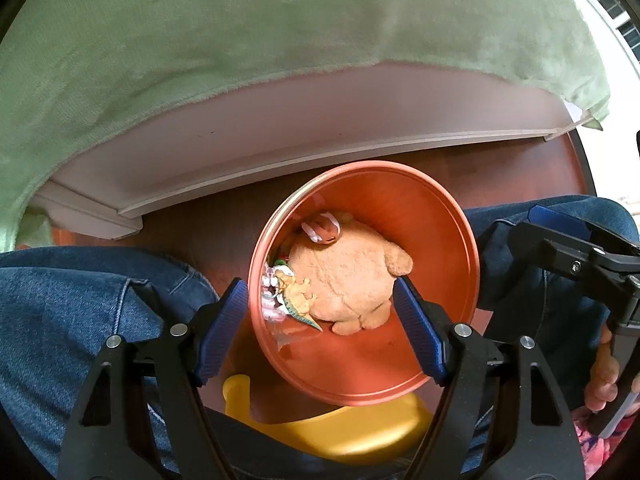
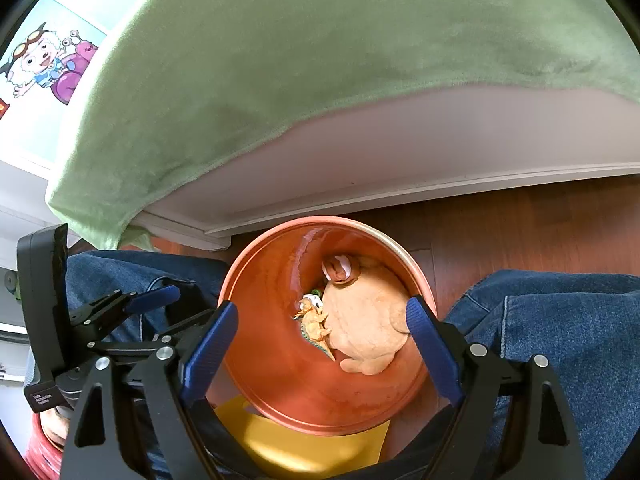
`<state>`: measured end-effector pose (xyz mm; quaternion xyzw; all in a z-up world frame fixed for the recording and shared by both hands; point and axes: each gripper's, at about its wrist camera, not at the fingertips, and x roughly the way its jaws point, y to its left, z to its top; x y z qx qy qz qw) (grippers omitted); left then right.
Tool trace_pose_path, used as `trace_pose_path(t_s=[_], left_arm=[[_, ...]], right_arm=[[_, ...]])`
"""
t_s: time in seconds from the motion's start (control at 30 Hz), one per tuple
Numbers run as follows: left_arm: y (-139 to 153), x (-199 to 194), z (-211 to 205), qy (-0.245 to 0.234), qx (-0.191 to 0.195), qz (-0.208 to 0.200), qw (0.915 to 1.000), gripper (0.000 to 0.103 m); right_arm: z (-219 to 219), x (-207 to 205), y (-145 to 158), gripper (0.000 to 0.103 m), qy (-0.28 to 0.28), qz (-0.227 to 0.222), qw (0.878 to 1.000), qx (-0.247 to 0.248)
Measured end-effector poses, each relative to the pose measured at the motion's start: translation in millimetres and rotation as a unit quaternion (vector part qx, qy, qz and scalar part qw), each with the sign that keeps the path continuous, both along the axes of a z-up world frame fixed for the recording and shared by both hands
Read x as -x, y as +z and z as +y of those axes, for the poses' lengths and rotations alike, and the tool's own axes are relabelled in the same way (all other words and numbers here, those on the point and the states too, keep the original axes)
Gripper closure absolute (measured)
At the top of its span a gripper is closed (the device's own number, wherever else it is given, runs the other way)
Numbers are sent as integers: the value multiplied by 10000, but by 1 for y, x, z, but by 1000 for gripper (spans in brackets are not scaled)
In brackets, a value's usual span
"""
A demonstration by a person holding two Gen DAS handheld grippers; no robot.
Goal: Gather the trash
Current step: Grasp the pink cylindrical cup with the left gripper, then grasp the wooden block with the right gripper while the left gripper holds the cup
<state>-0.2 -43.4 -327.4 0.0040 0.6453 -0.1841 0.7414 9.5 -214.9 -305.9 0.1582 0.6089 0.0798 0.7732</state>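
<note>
An orange-red round bin (image 1: 436,216) stands on the wooden floor between the person's knees; it also shows in the right wrist view (image 2: 276,280). Inside lie a tan plush toy (image 1: 344,276) (image 2: 364,320), a small toy dinosaur (image 1: 298,304) (image 2: 314,328), a pink-and-white wrapper (image 1: 320,230) (image 2: 340,268) and crumpled plastic (image 1: 270,300). My left gripper (image 1: 320,304) is open and empty above the bin's mouth. My right gripper (image 2: 322,324) is open and empty above the same bin. Each gripper also shows at the edge of the other's view.
A bed with a green blanket (image 1: 240,32) (image 2: 320,40) and a white frame (image 1: 280,128) (image 2: 400,152) fills the far side. The person's jeans-clad legs (image 1: 80,308) (image 2: 560,328) flank the bin. A yellow stool (image 1: 340,428) (image 2: 300,444) is below the grippers. A cartoon poster (image 2: 44,64) hangs at left.
</note>
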Motion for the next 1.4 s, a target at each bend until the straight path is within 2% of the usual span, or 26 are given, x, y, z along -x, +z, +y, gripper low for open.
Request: trace_pose_path(t_s=[0.17, 0.3, 0.43, 0.5, 0.7, 0.77, 0.9, 1.0, 1.07, 1.2, 1.27, 1.3, 1.33, 1.4], left_arm=[[17, -1, 3, 57, 69, -261, 9996, 30], [56, -4, 10, 239, 315, -1076, 9934, 30], [109, -20, 16, 349, 523, -2004, 9777, 28], [125, -32, 18, 392, 560, -2231, 9724, 20], [179, -81, 10, 452, 933, -2911, 9511, 20], [194, -101, 1, 452, 902, -3129, 9444, 18], [200, -152, -20, 491, 885, -3198, 9421, 16], [193, -190, -33, 519, 861, -3010, 9483, 16], [185, -215, -40, 653, 660, -2910, 9522, 16], [183, -238, -49, 800, 400, -3063, 9477, 16], [184, -245, -54, 802, 315, -3055, 9483, 30], [184, -248, -56, 790, 317, -2958, 9514, 50], [183, -250, -57, 780, 310, -2888, 9537, 55], [185, -249, -58, 786, 272, -2880, 9540, 55]], right_arm=[[-1, 0, 13, 19, -24, -173, 9998, -17], [-6, 0, 44, 18, -80, -736, 9972, 30], [-16, 1, 82, 14, -230, -1416, 9896, 69], [-17, 0, 94, 14, -232, -1604, 9867, 106], [-19, 6, 113, 13, -146, -2013, 9789, 312], [-19, 9, 116, 13, -131, -2072, 9777, 321], [-20, 15, 119, 13, -155, -2238, 9735, 436], [-23, 17, 120, 13, -202, -2290, 9722, 438], [-27, 18, 120, 13, -229, -2289, 9723, 417], [-31, 23, 118, 13, -253, -2304, 9716, 481], [-34, 23, 116, 13, -261, -2268, 9725, 460], [-36, 23, 115, 13, -271, -2251, 9729, 449], [-37, 22, 114, 13, -290, -2234, 9733, 438], [-39, 21, 114, 13, -317, -2219, 9738, 389]])
